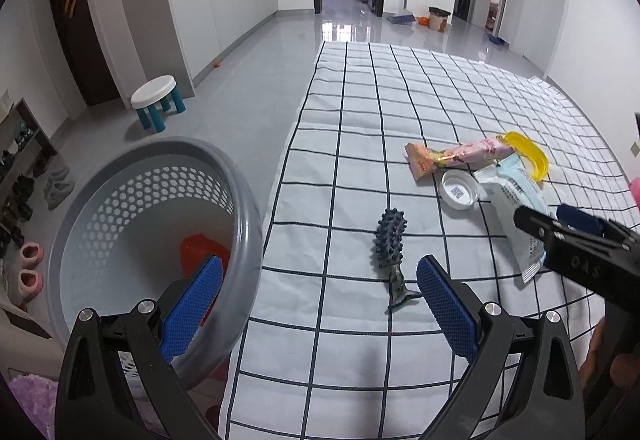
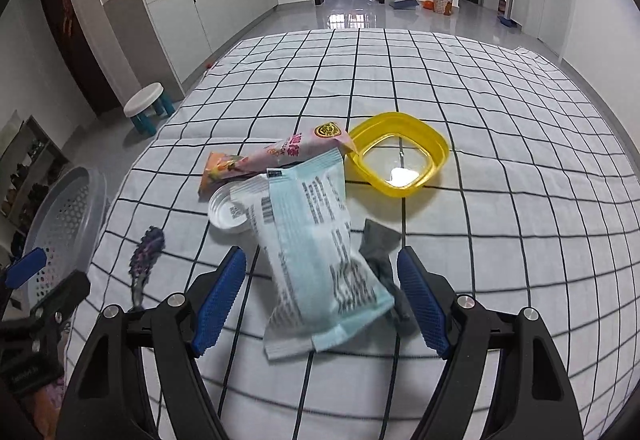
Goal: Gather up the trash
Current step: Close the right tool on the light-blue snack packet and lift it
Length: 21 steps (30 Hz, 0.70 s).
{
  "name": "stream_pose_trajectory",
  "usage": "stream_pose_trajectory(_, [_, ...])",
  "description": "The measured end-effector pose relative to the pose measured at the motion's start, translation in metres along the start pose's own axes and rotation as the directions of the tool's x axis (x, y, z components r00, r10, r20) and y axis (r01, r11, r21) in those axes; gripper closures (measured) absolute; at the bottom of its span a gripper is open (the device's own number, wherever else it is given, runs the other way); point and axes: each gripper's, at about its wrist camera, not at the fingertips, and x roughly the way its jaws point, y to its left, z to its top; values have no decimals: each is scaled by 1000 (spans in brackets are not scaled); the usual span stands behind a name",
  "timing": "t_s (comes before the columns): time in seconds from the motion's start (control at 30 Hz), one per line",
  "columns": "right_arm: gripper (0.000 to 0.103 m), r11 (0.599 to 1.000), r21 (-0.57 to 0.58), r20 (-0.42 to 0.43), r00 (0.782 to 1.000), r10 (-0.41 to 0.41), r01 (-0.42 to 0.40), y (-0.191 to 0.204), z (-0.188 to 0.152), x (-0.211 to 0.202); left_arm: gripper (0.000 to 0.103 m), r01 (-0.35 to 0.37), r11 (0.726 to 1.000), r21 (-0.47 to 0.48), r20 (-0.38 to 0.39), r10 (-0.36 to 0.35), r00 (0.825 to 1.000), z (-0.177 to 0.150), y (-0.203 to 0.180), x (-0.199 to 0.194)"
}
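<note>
On the checked tablecloth [image 2: 500, 112] lie a light-blue wrapper [image 2: 316, 240], a pink snack wrapper [image 2: 280, 152], a white round lid [image 2: 224, 212], a yellow square lid [image 2: 400, 156], a grey crumpled scrap [image 2: 380, 252] and a dark spiky toy [image 1: 390, 240]. My right gripper [image 2: 322, 296] is open, its jaws either side of the blue wrapper's near end. My left gripper [image 1: 318, 300] is open and empty, between the grey basket [image 1: 240, 200] and the spiky toy. The basket holds a red item [image 1: 196, 248]. The blue wrapper [image 1: 516, 208] and the right gripper [image 1: 560, 236] also show in the left wrist view.
The basket stands off the table's left edge. A white stool [image 1: 156, 96] stands on the grey floor. A shoe rack [image 1: 24, 176] is at the far left. Grey cabinets [image 1: 216, 8] line the left wall. A broom and bin [image 1: 436, 18] stand far back.
</note>
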Motion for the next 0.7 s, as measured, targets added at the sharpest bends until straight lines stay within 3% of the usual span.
stream_pose_trajectory(0.3, [29,999,-44,-8,1000,-23,23,9,2,15,7,8,1000,-9,-21,-8,1000,-1,1,7])
stream_pose_trajectory(0.33, [31,999,-46,-4,1000,-20,20,10,2,14,7,8,1000,-10,-24,-8,1000,-1,1,8])
stream_pose_trajectory(0.43, [53,999,-48,-2,1000,-19,19,9,2,13,7,8,1000,-14,-31,-8,999,-2,2,11])
stream_pose_trajectory(0.7, [57,999,-23,26,999,28,-27,5,-2,-3,7,13,1000,-11,-53,-13,998,-5,-2,20])
